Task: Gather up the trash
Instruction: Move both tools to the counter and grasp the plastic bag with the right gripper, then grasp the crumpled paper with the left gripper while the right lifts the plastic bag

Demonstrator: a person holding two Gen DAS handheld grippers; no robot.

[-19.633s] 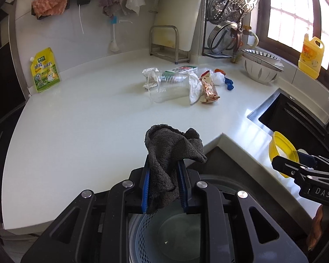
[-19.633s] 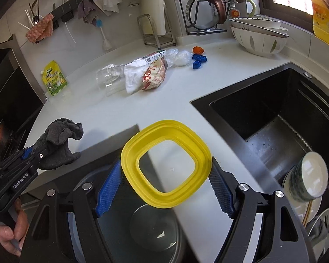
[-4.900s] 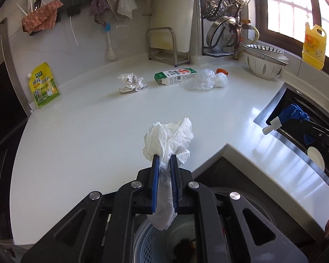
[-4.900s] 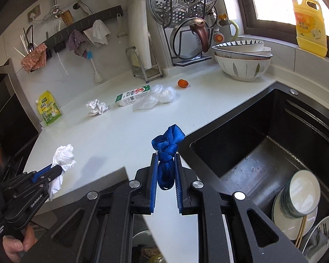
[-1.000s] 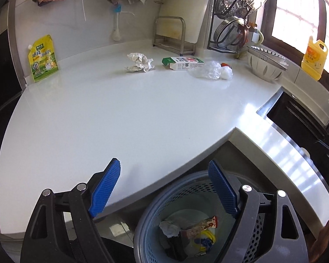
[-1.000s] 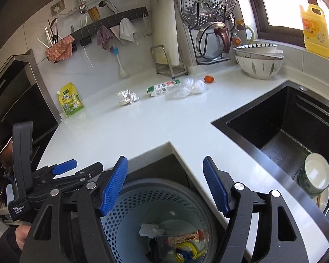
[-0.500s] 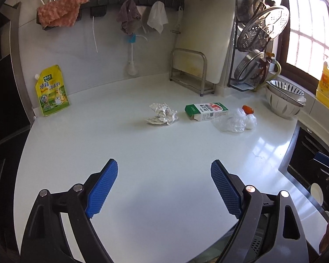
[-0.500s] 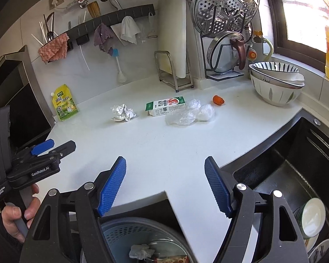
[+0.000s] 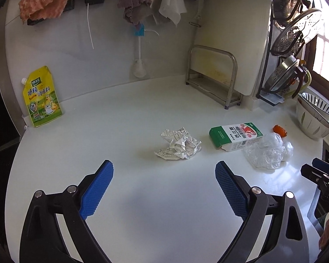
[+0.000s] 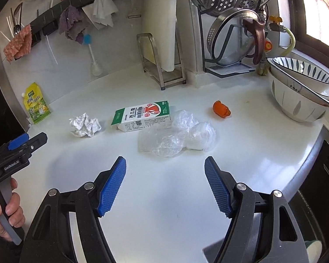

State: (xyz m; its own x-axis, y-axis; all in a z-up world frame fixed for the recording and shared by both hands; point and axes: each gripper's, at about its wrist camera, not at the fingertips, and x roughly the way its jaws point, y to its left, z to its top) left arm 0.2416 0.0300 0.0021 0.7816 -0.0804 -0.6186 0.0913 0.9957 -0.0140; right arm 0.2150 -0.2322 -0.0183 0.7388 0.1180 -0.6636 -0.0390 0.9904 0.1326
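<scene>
Our left claw point(image 9: 164, 183) is spread wide and empty over the white worktop point(image 9: 120, 131), and the crumpled white paper ball point(image 9: 178, 144) lies straight ahead between its finger lines — nearer this hand. Our right claw point(image 10: 165, 179), equally spread, faces the clear plastic wrap point(image 10: 175, 134); behind it lies the green-and-white carton point(image 10: 142, 115), long axis crosswise.

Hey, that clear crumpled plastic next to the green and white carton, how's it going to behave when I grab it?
The clear plastic is thin, wrinkled film, so it will probably collapse and flop rather than hold shape. It looks very light and may slide on the glossy countertop if nudged. Its edge lies against the carton, so a loose pinch might drag that along.
</scene>
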